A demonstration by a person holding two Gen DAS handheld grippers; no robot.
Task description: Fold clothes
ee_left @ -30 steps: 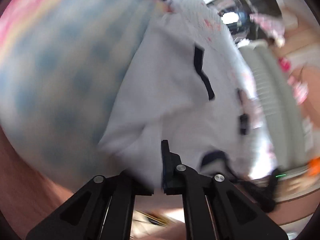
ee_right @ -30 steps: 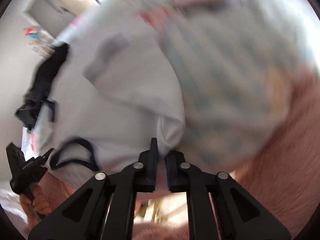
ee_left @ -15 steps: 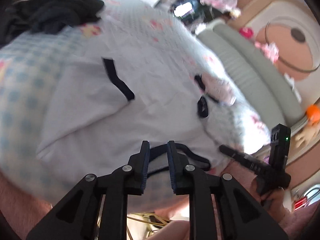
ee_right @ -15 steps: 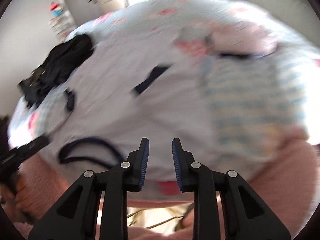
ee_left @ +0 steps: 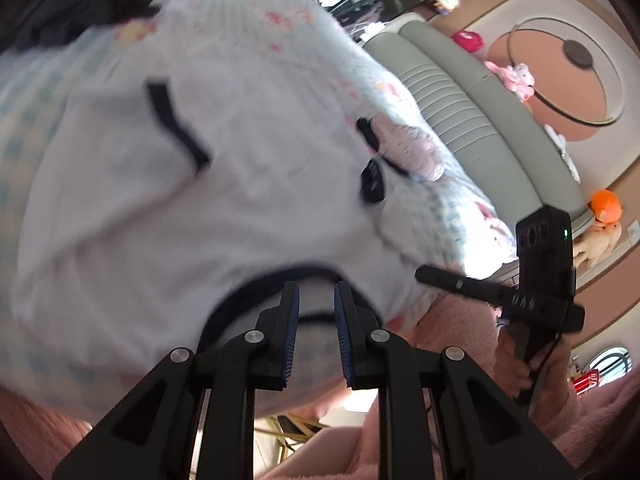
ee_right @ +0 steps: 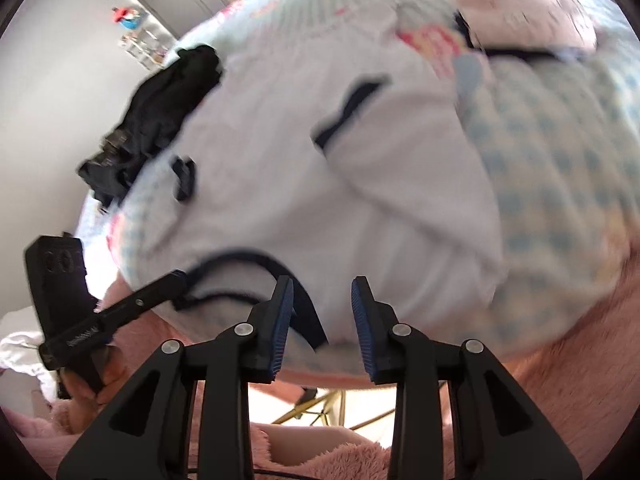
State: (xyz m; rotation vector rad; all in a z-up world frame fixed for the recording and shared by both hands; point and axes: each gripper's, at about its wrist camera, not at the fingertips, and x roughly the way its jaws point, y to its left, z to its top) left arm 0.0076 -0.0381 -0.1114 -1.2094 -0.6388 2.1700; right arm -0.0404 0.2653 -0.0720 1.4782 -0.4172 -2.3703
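A white garment (ee_left: 224, 200) with navy trim lies spread on the blue-checked bedsheet (ee_left: 24, 128). Its navy neckline (ee_left: 256, 292) curves just beyond my left gripper (ee_left: 316, 300), which is open by a narrow gap, pads not pressing on cloth. In the right wrist view the same garment (ee_right: 380, 184) fills the middle. My right gripper (ee_right: 322, 292) hovers over its near hem, jaws opening, pads clear of the cloth. Each gripper shows in the other's view: the right one (ee_left: 424, 272) at the right edge, the left one (ee_right: 176, 276) at the left, held by a hand.
A pile of black clothes (ee_right: 160, 112) sits at the far left of the bed. A small pink-white garment (ee_left: 404, 148) lies beyond the white one. A grey padded headboard (ee_left: 460, 112) and an orange plush toy (ee_left: 606, 204) stand behind. Pink fleece (ee_right: 580, 360) borders the bed's near edge.
A second ago both grippers were shut on the white garment's near edge. Both have let go, parted their jaws and lifted back. The garment now lies flat.
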